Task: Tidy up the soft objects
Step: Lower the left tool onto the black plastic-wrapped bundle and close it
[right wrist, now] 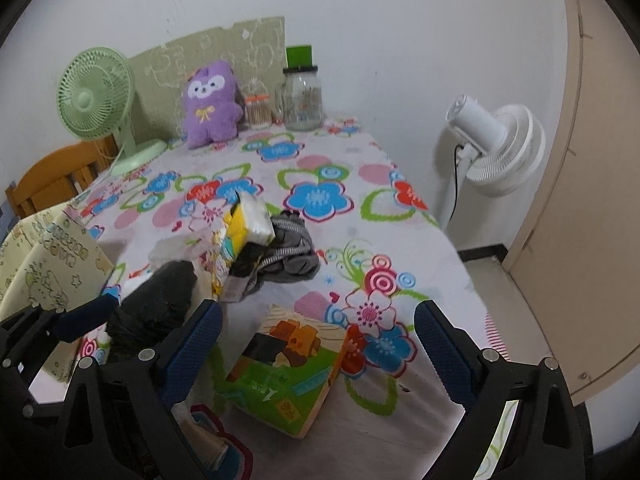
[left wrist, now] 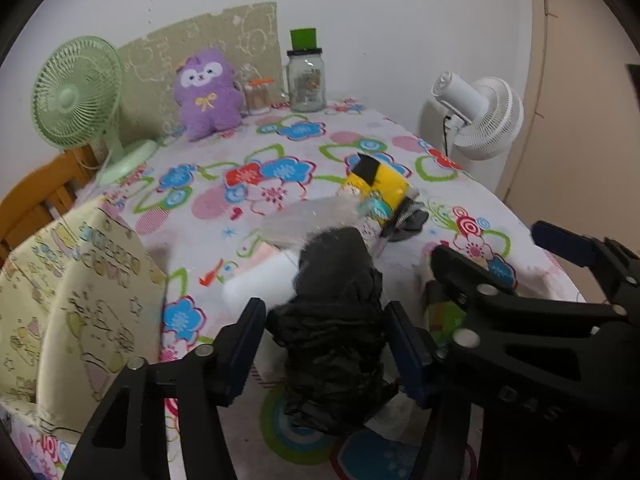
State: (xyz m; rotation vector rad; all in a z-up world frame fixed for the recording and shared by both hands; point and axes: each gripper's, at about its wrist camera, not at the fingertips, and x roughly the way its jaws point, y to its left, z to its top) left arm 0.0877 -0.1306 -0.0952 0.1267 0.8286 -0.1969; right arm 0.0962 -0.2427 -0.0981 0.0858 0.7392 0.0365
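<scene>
Soft objects lay unsorted on the worktop [right wrist: 280,152]: left gripper [left wrist: 326,336] pinched a black bag roll [left wrist: 332,320]; right gripper [right wrist: 320,344], spread, hung over a tissue pack [right wrist: 284,368].

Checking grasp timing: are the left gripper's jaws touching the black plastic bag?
Cannot tell. In the left wrist view the black plastic bag sits between the left gripper jaws, but neither contact nor gap shows plainly.

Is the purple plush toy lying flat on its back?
No, the purple plush toy sits upright at the back of the table, beside the green fan.
</scene>
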